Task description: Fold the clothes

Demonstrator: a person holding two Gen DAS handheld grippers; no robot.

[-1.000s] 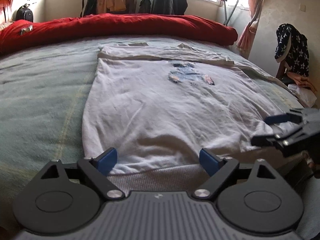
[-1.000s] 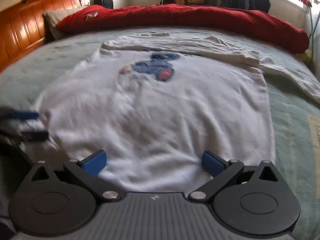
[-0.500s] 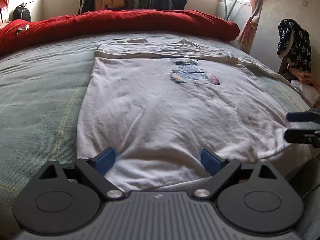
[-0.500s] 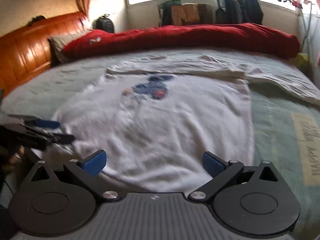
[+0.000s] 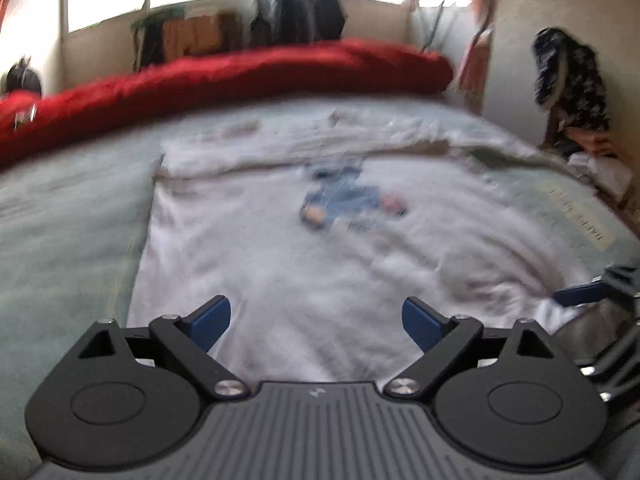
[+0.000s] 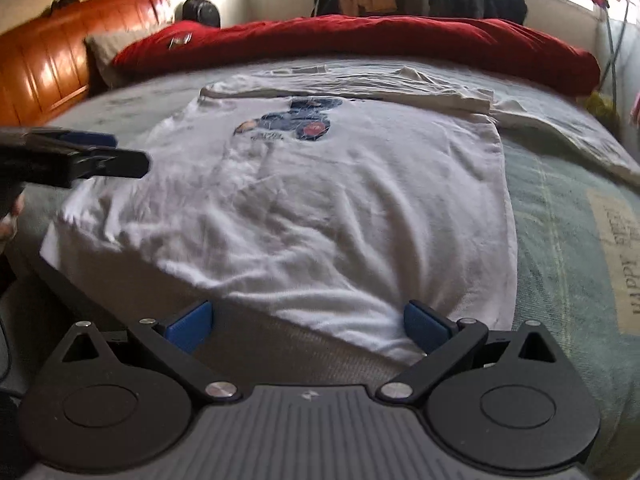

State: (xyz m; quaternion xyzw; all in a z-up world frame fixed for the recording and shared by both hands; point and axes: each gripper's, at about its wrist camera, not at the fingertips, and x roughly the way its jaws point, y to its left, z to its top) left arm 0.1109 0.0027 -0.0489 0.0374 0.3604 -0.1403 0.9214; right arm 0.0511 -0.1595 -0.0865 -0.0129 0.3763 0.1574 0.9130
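**Two open grippers line up on a shirt hem, nothing pinched yet**

Left wrist view: the left gripper (image 5: 316, 322) hangs with its blue pads spread wide over the near hem of a white T-shirt (image 5: 320, 256), which lies flat across the centre of the frame on a pale green bedspread (image 5: 68, 232), printed side up, its top part already turned over. The picture is blurred, so whether the pads touch cloth cannot be told. At the right edge the right gripper (image 5: 580, 294) shows only one blue pad clearly.

Right wrist view: the right gripper (image 6: 308, 326) is spread too, straddling the hem at the bottom centre, where the shirt drapes toward the mattress edge. At the left of the frame, the left gripper's fingers (image 6: 100, 158) stand over the shirt's side, a narrow gap between them. A red duvet (image 6: 360, 38) runs along the top.

The risk, as it looks — either gripper may close on one layer only, or catch the bedspread with it, and the fold would come up skewed. Uneven lifting would drag the wrinkles in the lower half into the crease.
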